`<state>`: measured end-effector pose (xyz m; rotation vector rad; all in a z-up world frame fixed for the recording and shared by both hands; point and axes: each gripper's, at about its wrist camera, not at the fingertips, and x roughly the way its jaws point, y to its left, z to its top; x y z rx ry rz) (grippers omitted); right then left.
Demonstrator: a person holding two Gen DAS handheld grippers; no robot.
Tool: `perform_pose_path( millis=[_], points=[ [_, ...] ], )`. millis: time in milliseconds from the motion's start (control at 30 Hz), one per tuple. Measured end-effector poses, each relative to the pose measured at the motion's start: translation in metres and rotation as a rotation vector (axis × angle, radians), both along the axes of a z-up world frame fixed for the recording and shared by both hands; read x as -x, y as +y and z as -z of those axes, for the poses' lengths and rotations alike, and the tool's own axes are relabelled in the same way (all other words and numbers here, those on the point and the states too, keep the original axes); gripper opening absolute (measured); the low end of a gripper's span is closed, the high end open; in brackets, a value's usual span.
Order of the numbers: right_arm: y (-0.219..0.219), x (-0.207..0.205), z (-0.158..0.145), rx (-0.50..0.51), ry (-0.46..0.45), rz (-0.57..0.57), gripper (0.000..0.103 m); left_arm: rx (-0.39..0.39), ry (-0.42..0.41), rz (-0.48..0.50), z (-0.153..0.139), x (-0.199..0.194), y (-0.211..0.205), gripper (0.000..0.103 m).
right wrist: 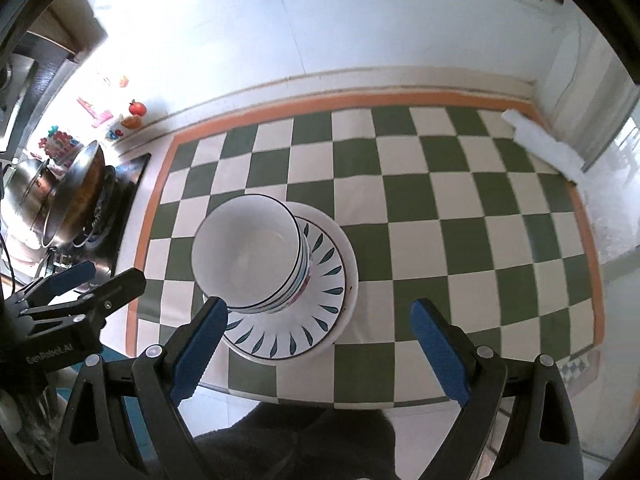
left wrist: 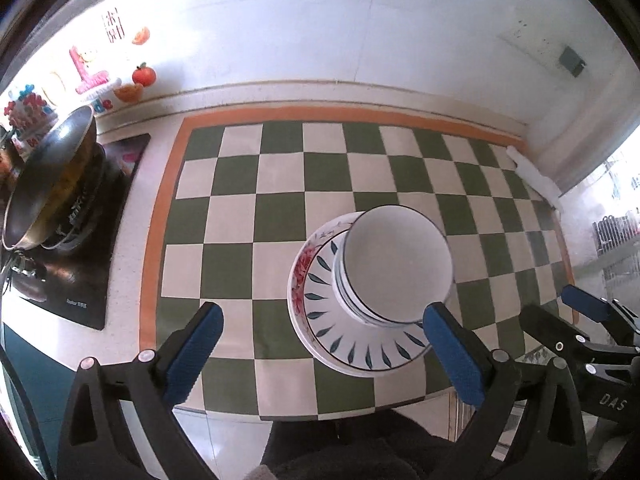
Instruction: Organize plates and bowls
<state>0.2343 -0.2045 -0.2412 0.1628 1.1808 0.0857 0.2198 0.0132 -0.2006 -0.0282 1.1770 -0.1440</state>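
The stacked bowls [right wrist: 248,256] stood on the plates [right wrist: 316,312] near the counter's [right wrist: 440,240] front edge. Both the left hand-held gripper [left wrist: 320,356] and the right hand-held gripper [right wrist: 320,348] were apart, holding nothing. A careless push could have toppled the stack.

White wall [left wrist: 280,32], green-and-cream checkered mat [left wrist: 248,184] with orange border on counter, cooktop [left wrist: 80,240] left with steel wok [left wrist: 48,176], bright window light right.
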Motion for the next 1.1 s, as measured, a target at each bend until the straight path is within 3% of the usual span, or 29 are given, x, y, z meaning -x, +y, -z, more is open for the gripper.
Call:
perform_pose_path(
  millis=[400, 767, 1100],
  points=[
    [-0.015, 0.086, -0.071, 0.006, -0.135, -0.013, 0.095, -0.034, -0.138, -0.049, -0.064, 0.084, -0.015, 0.102],
    [-0.024, 0.196, -0.132, 0.031, -0.172, -0.047, 0.095, -0.050, -0.158, -0.107, -0.115, 0.190, -0.017, 0.102],
    [-0.012, 0.262, -0.169, 0.059, -0.196, -0.047, 0.095, -0.060, -0.186, -0.100, -0.138, 0.248, -0.007, 0.102]
  ],
)
